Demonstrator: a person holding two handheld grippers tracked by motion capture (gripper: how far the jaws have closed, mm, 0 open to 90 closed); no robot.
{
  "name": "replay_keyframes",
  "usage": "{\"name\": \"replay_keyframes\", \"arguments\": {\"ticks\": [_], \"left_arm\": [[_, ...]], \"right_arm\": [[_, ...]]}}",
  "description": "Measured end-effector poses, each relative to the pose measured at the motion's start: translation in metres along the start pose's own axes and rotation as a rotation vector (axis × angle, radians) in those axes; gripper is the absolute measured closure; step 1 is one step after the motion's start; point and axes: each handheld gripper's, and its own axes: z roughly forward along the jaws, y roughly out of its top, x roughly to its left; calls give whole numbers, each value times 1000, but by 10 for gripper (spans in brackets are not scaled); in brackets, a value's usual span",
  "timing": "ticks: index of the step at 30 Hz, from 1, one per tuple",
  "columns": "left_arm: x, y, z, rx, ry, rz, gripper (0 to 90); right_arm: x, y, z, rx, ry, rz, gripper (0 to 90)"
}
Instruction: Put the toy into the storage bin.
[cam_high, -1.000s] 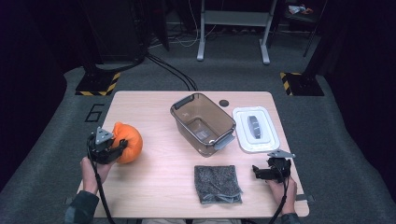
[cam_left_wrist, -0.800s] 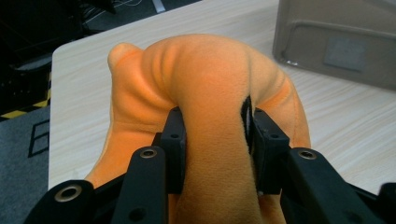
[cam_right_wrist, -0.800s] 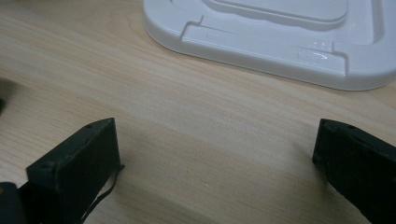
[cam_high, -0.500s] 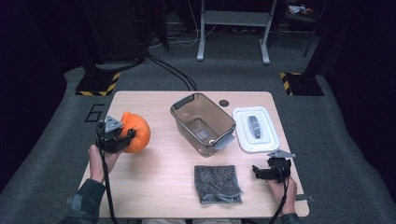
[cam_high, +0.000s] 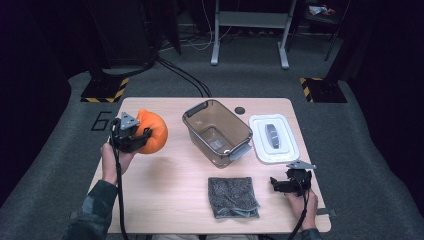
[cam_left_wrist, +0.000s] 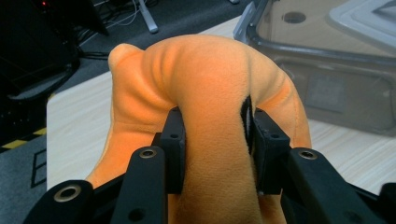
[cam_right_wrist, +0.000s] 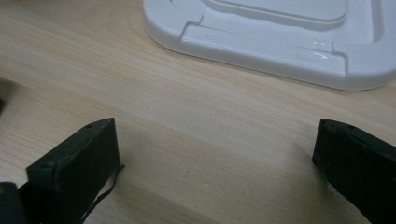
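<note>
An orange plush toy (cam_high: 152, 131) hangs above the left part of the wooden table (cam_high: 165, 185), with my left gripper (cam_high: 136, 137) shut on it. In the left gripper view both black pads squeeze a fold of the orange plush toy (cam_left_wrist: 205, 84), with the left gripper (cam_left_wrist: 214, 144) pointing toward the bin. A clear plastic bin (cam_high: 218, 132) stands open and empty at the table's middle. My right gripper (cam_high: 276, 184) rests low near the front right, its jaws wide open over bare wood in the right gripper view (cam_right_wrist: 215, 154).
A white lid (cam_high: 273, 138) lies flat right of the bin, its edge (cam_right_wrist: 261, 51) just beyond my right gripper. A folded grey cloth (cam_high: 232, 196) lies at the front middle. A small dark disc (cam_high: 240, 109) sits behind the bin. Dark stands and cables crowd the floor beyond.
My left gripper has risen with the orange plush toy off the table and carried it a little farther back and to the right. The right gripper has stayed put.
</note>
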Motion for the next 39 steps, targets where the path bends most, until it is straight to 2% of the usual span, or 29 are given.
{"name": "replay_keyframes", "arguments": {"ticks": [12, 23, 29, 32, 39], "left_arm": [[-5, 38, 2, -9, -9, 42, 627], [-17, 73, 9, -16, -25, 82, 621], [-28, 88, 15, -20, -45, 101, 618], [-36, 94, 19, -35, -55, 96, 617], [-51, 108, 31, -29, -76, 119, 617]], "right_arm": [[0, 0, 0, 0, -1, 0, 0], [0, 0, 0, 0, -1, 0, 0], [0, 0, 0, 0, -2, 1, 0], [0, 0, 0, 0, -2, 1, 0], [0, 0, 0, -1, -2, 2, 0]]}}
